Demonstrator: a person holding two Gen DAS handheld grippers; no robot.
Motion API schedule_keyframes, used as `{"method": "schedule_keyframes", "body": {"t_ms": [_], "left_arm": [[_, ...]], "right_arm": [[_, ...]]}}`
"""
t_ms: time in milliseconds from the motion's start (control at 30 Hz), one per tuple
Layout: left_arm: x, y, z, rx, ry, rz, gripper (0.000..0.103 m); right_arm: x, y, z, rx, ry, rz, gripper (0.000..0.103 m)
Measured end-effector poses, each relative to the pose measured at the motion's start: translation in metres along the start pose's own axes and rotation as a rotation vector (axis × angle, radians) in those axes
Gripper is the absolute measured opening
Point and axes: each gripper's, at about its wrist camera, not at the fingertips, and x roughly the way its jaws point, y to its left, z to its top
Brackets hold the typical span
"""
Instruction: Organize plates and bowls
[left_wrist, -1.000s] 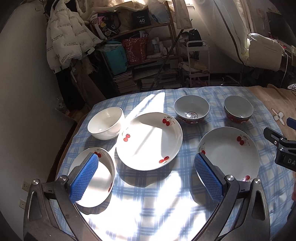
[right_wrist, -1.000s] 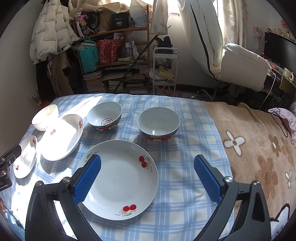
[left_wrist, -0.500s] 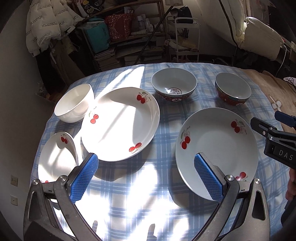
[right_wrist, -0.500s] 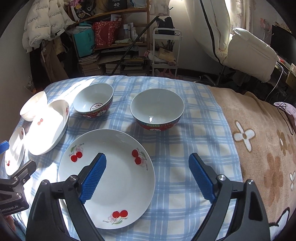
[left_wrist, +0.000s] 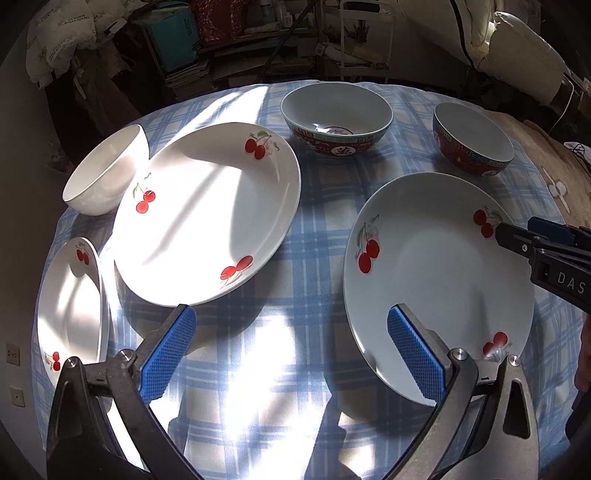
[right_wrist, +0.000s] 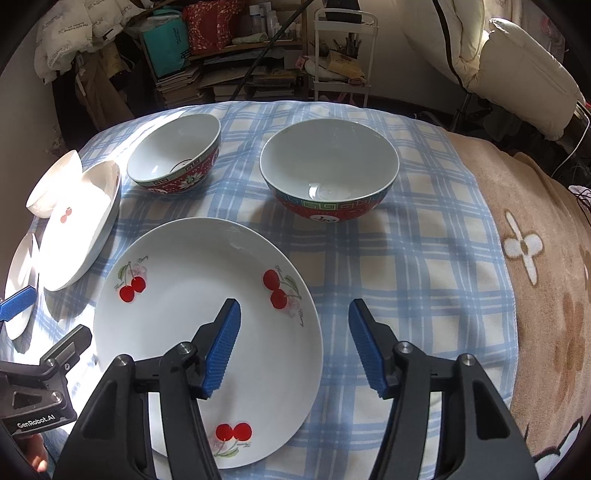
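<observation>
- Left tongs (left_wrist: 291, 350) stood apart, bottom centre of left view, above checked cloth (left_wrist: 258, 350).
- Right tongs (right_wrist: 293, 343) stood apart w/ left pad over cherry plate (right_wrist: 192, 317), lower centre.
- Two red bowls (right_wrist: 328, 181) behind, upper centre.

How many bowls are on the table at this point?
3. A plain white bowl sits at the far left, a red patterned bowl at the far middle, and a second red patterned bowl at the far right. None appear hidden.
</observation>
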Motion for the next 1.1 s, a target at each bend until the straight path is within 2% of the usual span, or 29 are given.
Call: {"method": "schedule_keyframes", "body": {"t_ms": [33,100,167,200,233,300,367,433,500,667,767,800,1100], "left_arm": [[0.002,0.000,0.000,0.002,0.005,-0.004,0.102],[0.007,0.001,-0.001,0.003,0.016,-0.013,0.102],[0.012,0.002,-0.002,-0.003,0.031,-0.029,0.100],[0.014,0.002,-0.002,-0.003,0.038,-0.042,0.093],[0.017,0.002,-0.002,0.002,0.048,-0.054,0.090],[0.022,-0.001,-0.003,0.013,0.069,-0.066,0.076],[0.026,-0.002,-0.004,0.007,0.080,-0.092,0.070],[0.026,-0.001,-0.004,-0.013,0.086,-0.143,0.059],[0.027,-0.003,-0.004,-0.022,0.090,-0.197,0.040],[0.025,-0.011,-0.007,0.008,0.070,-0.239,0.021],[0.019,-0.012,-0.007,0.031,0.030,-0.217,0.018],[0.020,-0.013,-0.006,0.038,0.029,-0.221,0.015],[0.023,0.001,-0.006,-0.016,0.048,-0.229,0.014]], "right_arm": [[0.003,-0.002,0.000,0.010,0.012,0.005,0.059],[0.007,-0.006,-0.001,0.025,0.036,0.014,0.042],[0.010,-0.008,-0.001,0.030,0.046,0.016,0.038],[0.011,-0.008,-0.001,0.030,0.048,0.016,0.037],[0.013,-0.009,0.000,0.030,0.052,0.018,0.031],[0.014,-0.010,0.000,0.037,0.056,0.030,0.022],[0.016,-0.012,0.000,0.048,0.064,0.046,0.018],[0.017,-0.013,0.000,0.052,0.064,0.051,0.017],[0.017,-0.014,0.000,0.053,0.063,0.056,0.017],[0.016,-0.013,-0.001,0.046,0.062,0.052,0.017],[0.016,-0.012,-0.001,0.045,0.065,0.052,0.017],[0.016,-0.012,-0.001,0.045,0.068,0.052,0.017],[0.011,-0.006,-0.003,0.029,0.067,0.054,0.015]]}}
